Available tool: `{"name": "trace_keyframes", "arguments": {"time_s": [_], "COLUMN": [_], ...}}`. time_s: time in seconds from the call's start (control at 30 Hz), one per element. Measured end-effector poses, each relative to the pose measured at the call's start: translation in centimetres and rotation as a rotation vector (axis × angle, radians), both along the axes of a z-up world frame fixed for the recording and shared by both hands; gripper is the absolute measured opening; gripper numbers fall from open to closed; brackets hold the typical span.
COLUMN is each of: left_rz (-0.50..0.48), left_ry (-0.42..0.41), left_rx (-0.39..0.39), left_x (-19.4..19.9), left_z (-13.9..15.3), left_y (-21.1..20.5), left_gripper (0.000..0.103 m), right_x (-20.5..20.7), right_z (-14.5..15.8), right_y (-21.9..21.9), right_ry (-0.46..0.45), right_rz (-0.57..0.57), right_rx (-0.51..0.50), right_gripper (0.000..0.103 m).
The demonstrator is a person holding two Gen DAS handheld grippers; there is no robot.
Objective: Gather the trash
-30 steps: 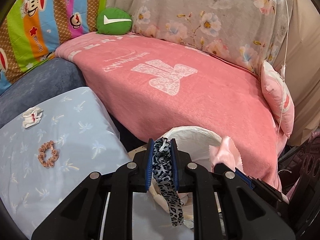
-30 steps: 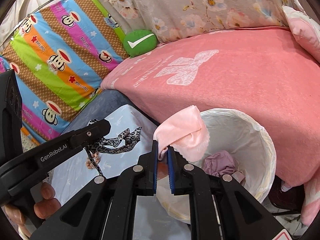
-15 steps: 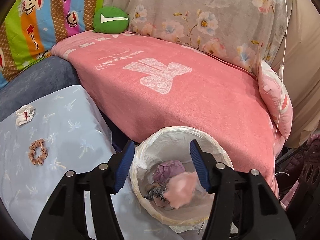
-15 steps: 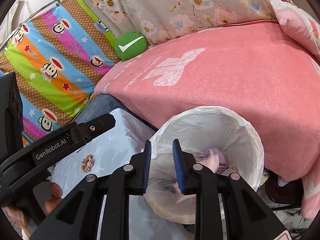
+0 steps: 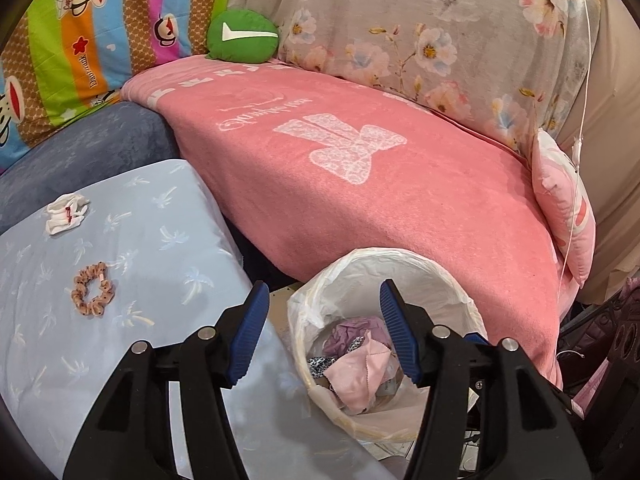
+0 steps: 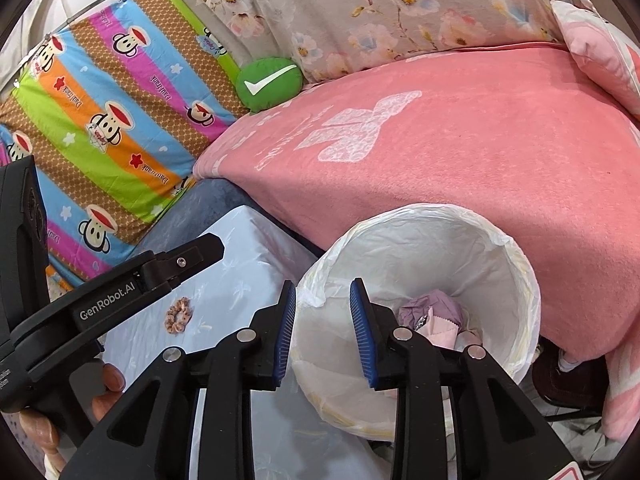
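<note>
A white-lined bin (image 5: 400,256) stands on the floor between the light blue table and the sofa. Inside it lie a pink cloth (image 5: 360,376), a leopard-print strip (image 5: 320,362) and a crumpled purple piece (image 5: 352,332). My left gripper (image 5: 323,286) hangs open above the bin's near rim, holding nothing. My right gripper (image 6: 323,284) is over the bin (image 6: 440,216) too, its jaws opening with nothing between them. On the table rest a brown scrunchie (image 5: 93,289) and a small white cloth (image 5: 66,213).
The light blue table (image 5: 160,240) is at the left. A sofa with a pink blanket (image 5: 400,200) rises behind the bin, with a green cushion (image 5: 242,34) and a pink pillow (image 5: 568,216) on it. A hand (image 6: 104,384) holds the left gripper.
Both grippers have opened. The leopard-print strip left the left jaws and the pink cloth left the right jaws; both now lie in the bin.
</note>
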State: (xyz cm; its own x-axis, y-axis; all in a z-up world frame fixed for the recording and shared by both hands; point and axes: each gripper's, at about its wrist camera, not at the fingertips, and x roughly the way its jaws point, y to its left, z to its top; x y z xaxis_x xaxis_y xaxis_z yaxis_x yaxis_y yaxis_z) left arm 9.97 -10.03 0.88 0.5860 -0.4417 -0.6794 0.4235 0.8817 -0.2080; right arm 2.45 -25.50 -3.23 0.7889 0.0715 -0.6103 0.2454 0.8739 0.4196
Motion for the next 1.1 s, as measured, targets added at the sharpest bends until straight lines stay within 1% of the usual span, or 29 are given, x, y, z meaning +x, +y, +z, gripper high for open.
{"name": "trace_keyframes", "arguments": {"time_s": [0.5, 0.7, 0.93, 1.0, 1.07, 1.1], "left_rz": [0.098, 0.153, 0.220, 0.236, 0.257, 0.271], "left_ry": [0.025, 0.043, 0.057, 0.062, 0.068, 0.074], "left_rx": [-0.009, -0.011, 0.006, 0.014, 0.025, 0.024], "left_x": [0.9, 1.5, 2.1, 2.2, 2.3, 2.4], "left_z": [-1.6, -2.5, -3.6, -4.0, -4.5, -4.7], "left_y": [5.8, 9.2, 13.5, 14.6, 15.9, 16.6], "left_gripper": [0.055, 0.055, 0.055, 0.055, 0.056, 0.058], "right_x": [2.4, 3.6, 5.2, 5.7, 6.0, 6.3], "right_z": [-0.5, -0.9, -1.5, -1.6, -1.8, -1.9], "right_y": [5.7, 8.8, 12.9, 14.2, 15.2, 15.9], "right_ry": [0.039, 0.059, 0.080, 0.086, 0.088, 0.090], "right_rz": [0.110, 0.168, 0.246, 0.269, 0.285, 0.294], "right_rx": [-0.043, -0.064, -0.091, -0.100, -0.111, -0.116], "right_gripper": [0.029, 0.029, 0.029, 0.030, 0.037, 0.038]}}
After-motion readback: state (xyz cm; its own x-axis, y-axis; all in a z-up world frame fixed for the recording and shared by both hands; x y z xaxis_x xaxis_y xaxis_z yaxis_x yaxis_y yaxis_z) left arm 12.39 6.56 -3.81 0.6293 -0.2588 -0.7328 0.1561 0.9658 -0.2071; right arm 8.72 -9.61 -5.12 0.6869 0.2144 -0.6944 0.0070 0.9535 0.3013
